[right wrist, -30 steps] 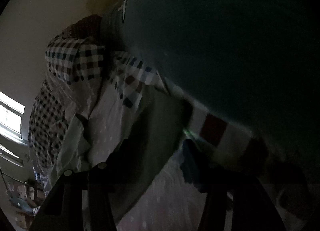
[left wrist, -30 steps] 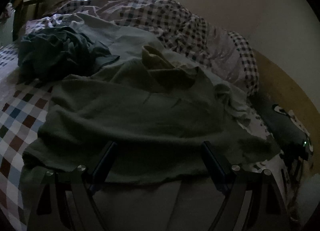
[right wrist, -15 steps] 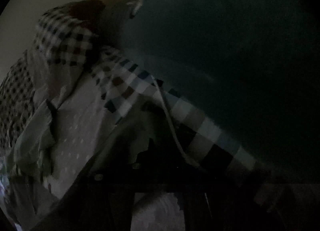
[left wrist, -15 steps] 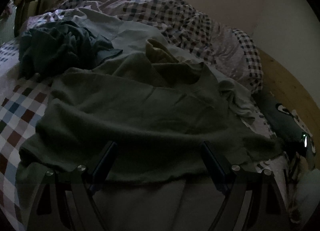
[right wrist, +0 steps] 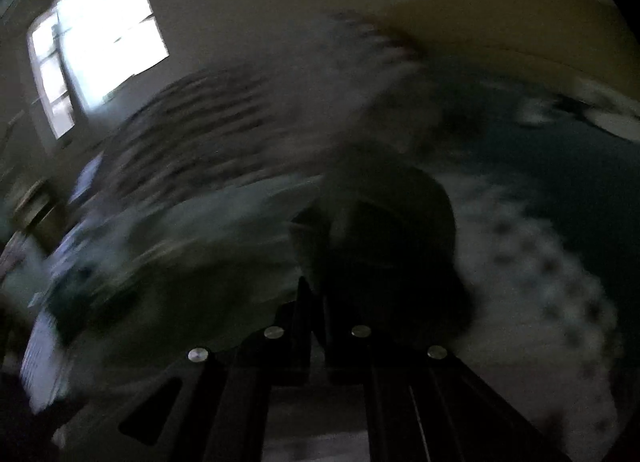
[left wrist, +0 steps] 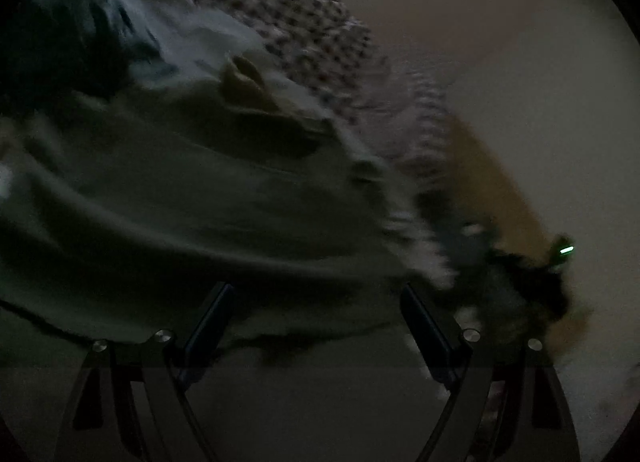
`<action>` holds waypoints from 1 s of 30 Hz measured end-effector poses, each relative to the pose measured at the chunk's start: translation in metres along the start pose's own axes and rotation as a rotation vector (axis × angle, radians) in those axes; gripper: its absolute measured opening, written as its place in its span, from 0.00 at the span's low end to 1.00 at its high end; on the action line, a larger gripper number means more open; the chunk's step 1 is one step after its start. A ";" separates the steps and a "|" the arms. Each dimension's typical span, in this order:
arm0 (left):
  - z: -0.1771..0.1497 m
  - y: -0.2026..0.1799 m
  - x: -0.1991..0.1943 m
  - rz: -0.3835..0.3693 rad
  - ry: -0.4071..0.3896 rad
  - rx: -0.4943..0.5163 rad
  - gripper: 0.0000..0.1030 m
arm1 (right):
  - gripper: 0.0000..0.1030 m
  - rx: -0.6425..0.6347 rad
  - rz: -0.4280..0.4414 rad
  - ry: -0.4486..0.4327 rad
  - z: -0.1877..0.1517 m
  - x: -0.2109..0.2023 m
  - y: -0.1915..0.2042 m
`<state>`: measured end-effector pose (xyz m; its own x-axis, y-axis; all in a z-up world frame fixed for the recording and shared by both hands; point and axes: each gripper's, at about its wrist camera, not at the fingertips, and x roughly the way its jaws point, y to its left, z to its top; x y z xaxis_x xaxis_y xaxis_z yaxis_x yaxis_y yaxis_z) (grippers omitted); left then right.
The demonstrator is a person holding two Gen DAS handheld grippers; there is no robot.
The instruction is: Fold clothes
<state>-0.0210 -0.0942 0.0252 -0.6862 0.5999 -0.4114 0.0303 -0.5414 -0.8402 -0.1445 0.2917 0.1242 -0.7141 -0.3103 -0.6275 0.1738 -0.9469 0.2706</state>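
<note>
Dim bedroom, both views smeared by motion: your left gripper hangs with its fingers spread wide and nothing between them, just above the near hem of the grey-green garment that lies spread across the bed. The garment's hem runs ragged between and behind the two fingers; whether either finger touches the cloth cannot be told through the blur. Beyond it sit a yellowish fold of cloth, a dark heap of clothes at the left, a pale sheet and a checked quilt against the wall. A small green light glows at the right, beside a dark shape on the bed's edge.

In the right wrist view, your right gripper has its fingers drawn together on a bunched dark fold of the same garment, which rises straight off the fingertips. A bright window shows at upper left, a dark teal pillow at right, and a dotted sheet below it.

No brand, label or writing is readable in either view.
</note>
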 end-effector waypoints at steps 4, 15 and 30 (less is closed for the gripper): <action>0.001 0.007 0.004 -0.110 0.040 -0.077 0.85 | 0.03 -0.191 0.190 0.146 -0.063 0.038 0.117; -0.003 0.032 0.028 -0.209 0.110 -0.229 0.85 | 0.35 -0.466 0.171 0.293 -0.149 0.061 0.178; -0.010 0.007 0.039 -0.072 0.105 -0.125 0.85 | 0.43 -0.372 0.190 0.215 -0.133 0.039 0.141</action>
<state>-0.0406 -0.0685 -0.0004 -0.6106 0.6959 -0.3780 0.0788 -0.4216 -0.9034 -0.0577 0.1348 0.0412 -0.4965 -0.4545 -0.7395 0.5470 -0.8253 0.1400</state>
